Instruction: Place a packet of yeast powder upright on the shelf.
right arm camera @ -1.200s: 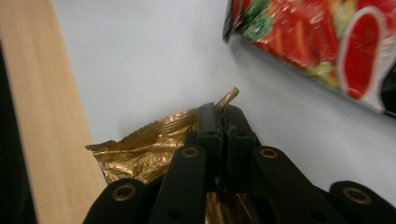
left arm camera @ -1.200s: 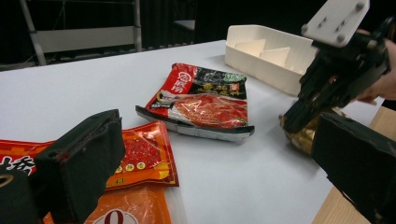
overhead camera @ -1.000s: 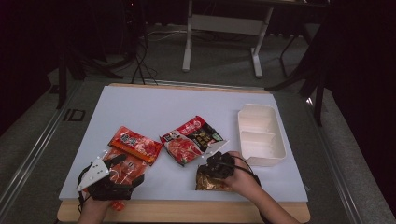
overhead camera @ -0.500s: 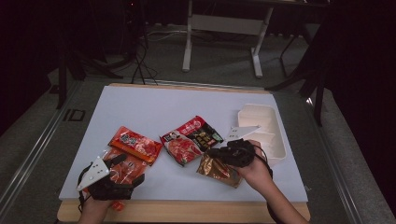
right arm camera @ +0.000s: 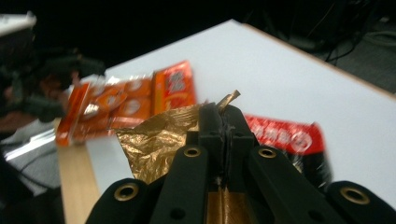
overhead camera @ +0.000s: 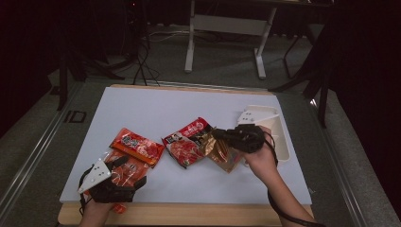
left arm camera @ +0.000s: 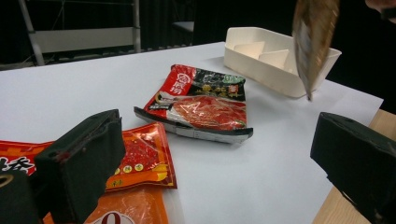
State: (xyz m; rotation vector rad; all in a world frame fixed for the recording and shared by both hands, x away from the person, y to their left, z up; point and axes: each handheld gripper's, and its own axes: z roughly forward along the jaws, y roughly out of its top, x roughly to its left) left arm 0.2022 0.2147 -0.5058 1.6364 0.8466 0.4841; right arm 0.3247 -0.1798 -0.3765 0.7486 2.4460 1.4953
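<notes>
Showing bench layout L to R, high view. L gripper point(overhead camera: 126, 176) sits at the near L corner of the white bench point(overhead camera: 156, 106), jaws wide apart w/ nothing between them, resting over an orange snack packet point(overhead camera: 124, 171); in the left gripper view the two black jaws stand well apart above that packet's edge. Just beyond lies a second orange-red packet point(overhead camera: 138, 144), flat. Centre: red-and-black packet point(overhead camera: 189, 141), flat, one end slightly curled per the left gripper view point(left arm camera: 198, 100). R of centre: gold-brown foil packet point(overhead camera: 221, 150), the item in hand, hanging clear of the bench from the R gripper point(overhead camera: 222, 134), whose jaws are clamped together on the packet's top edge; the right gripper view shows crinkled foil point(right arm camera: 156, 140) pinched between the closed jaws. Far R: white compartment tray point(overhead camera: 279, 137), near the R hand, dividers visible, contents not discernible.

Handling, judged: packet looks light, thin and soft; it droops and creases from one pinch point, so it likely swings in transit. Foil film prob. slippery; a grip on the flat sealed seam, as now, seems safest, since squeezing the filled middle could crush contents or let the film slide out. Moving slowly should limit sway near the tray wall.
</notes>
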